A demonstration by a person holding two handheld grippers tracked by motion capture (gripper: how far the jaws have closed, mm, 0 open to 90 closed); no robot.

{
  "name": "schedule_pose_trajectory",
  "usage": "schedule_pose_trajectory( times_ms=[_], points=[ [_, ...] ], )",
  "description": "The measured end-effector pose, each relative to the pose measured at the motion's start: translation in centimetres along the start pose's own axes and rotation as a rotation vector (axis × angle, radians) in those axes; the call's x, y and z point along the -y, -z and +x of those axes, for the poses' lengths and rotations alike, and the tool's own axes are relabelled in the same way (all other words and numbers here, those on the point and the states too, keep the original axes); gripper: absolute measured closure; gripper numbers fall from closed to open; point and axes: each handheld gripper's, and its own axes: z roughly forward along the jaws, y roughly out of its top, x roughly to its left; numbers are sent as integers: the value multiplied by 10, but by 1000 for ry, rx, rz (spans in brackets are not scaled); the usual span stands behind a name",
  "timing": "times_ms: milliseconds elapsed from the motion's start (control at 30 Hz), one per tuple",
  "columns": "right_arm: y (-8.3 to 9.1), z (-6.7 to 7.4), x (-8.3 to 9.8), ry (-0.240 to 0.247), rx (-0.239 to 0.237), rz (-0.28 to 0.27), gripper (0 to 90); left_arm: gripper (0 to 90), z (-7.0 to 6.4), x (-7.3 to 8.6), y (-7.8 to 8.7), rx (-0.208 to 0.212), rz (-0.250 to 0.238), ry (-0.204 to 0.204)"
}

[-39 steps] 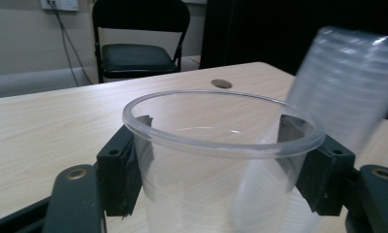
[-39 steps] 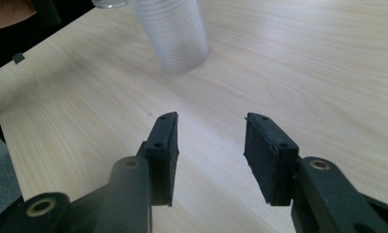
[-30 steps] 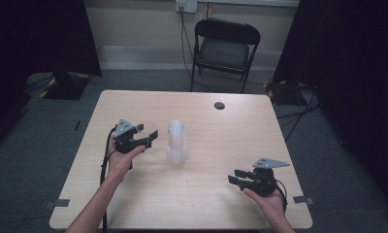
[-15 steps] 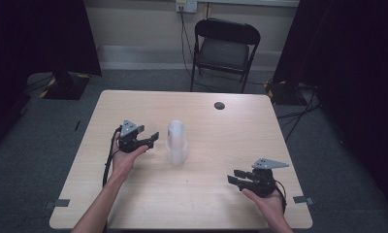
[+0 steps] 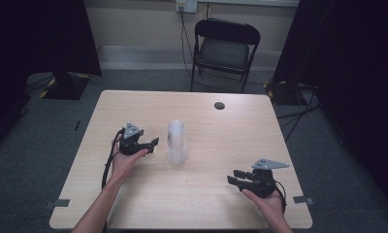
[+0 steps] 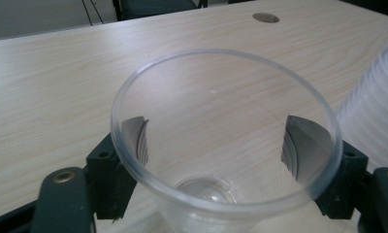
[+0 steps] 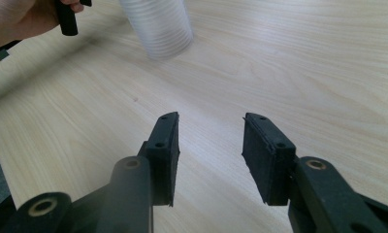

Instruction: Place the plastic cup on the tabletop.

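A single clear plastic cup (image 6: 209,191) stands between the jaws of my left gripper (image 5: 153,141), left of the table's middle. Its rim is round and unsquashed. The left gripper's jaws have just been opening, and the grey pads (image 6: 299,145) sit beside the cup's walls without visibly pressing on them. A translucent white stack of cups (image 5: 177,141) stands upright just right of that gripper, also at the right edge of the left gripper view (image 6: 371,116). My right gripper (image 5: 232,178) rests near the front right, open and holding nothing, and points toward the stack of cups (image 7: 158,26).
A small dark round disc (image 5: 219,105) lies near the far edge of the wooden table (image 5: 206,208). A black folding chair (image 5: 224,48) stands behind the table. The other hand (image 7: 17,19) shows at the top left of the right gripper view.
The left gripper has drifted slightly toward the person, beside the stack. The right gripper has stayed where it was.
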Motion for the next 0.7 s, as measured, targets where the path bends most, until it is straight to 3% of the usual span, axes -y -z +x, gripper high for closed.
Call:
schedule_pose_trajectory(
  times_ms=[200,300,433,700],
  points=[
    [0,4,0,-4,-13,-18,579,160,3,0,3,-2,0,19],
    [-1,4,0,-6,-12,-24,578,156,3,5,1,-10,39,9],
    [-1,3,0,-11,-7,-24,574,159,4,5,3,4,53,39],
    [-1,2,-1,5,-1,-29,571,158,4,8,6,-12,82,45]
  ],
)
